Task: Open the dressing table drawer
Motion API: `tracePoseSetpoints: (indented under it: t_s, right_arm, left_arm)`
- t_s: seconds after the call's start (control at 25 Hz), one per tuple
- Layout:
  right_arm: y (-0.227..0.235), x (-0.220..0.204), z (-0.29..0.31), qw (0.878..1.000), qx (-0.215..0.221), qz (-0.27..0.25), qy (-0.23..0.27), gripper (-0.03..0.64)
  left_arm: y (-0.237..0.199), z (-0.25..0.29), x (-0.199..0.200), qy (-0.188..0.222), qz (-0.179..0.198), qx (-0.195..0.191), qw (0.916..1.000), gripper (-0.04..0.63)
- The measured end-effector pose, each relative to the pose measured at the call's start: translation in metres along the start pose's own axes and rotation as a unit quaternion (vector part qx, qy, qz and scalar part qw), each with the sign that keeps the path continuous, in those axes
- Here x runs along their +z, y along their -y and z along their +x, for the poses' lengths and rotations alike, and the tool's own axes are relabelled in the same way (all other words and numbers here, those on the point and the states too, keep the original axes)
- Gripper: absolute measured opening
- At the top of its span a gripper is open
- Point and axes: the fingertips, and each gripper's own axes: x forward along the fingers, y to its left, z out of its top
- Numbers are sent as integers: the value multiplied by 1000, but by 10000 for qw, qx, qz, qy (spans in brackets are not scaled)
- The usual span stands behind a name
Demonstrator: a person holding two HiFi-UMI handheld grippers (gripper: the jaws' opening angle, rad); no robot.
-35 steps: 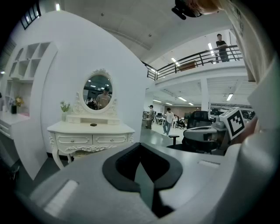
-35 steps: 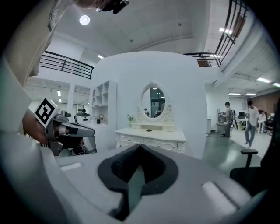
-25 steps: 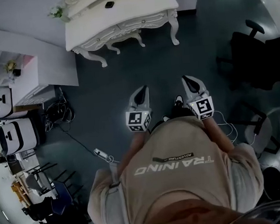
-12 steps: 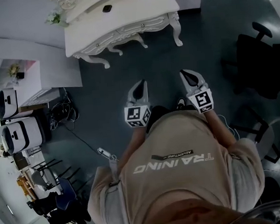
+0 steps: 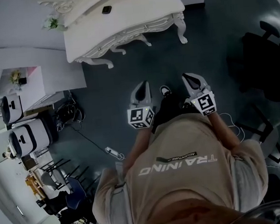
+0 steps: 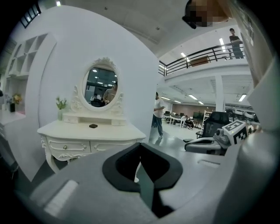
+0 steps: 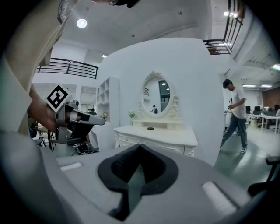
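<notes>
The white carved dressing table [image 5: 123, 16] stands against the curved wall at the top of the head view, well ahead of both grippers. Its drawer fronts [image 5: 143, 26] with small knobs are closed; they also show in the left gripper view [image 6: 65, 146] and the right gripper view [image 7: 127, 141]. My left gripper [image 5: 142, 84] is held over the dark floor, jaws together and empty, pointing at the table. My right gripper [image 5: 188, 76] is level with it on the right, also shut and empty. Neither touches the table.
An oval mirror [image 6: 101, 85], a small plant [image 5: 51, 22] and a small black object [image 5: 106, 10] sit on the table. A black office chair [image 5: 261, 56] stands right. Shelves, white machines [image 5: 21, 135] and floor cables [image 5: 65, 112] lie left. A person [image 7: 234, 113] walks beyond the wall's end.
Both grippers have moved forward toward the dressing table as the person carrying them walks; a shoe now shows between them. Both jaws stay together.
</notes>
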Motion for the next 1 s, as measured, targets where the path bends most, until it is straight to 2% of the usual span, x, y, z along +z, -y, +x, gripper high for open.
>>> tracePoseSetpoints:
  t_s: [0.08,0.28,0.44,0.6,1.0]
  right_arm:
    - [1,8,9,10000,-30,41,34,3]
    - [20,39,46,9995,-220,-83,233,3]
    - [37,71,80,9986,-436,-108,285,3]
    - [47,91,116,9977,-609,-103,287,3]
    - [47,116,218,9954,-906,-40,304,3]
  left_arm:
    - [-11,10,3,-23,-38,-16,10000,8]
    - [-35,37,32,345,233,-204,9989,8]
    - [-64,59,58,449,283,-352,9980,8]
    - [-96,81,84,573,508,-511,9958,8]
    - [-184,124,88,423,455,-954,9935,8]
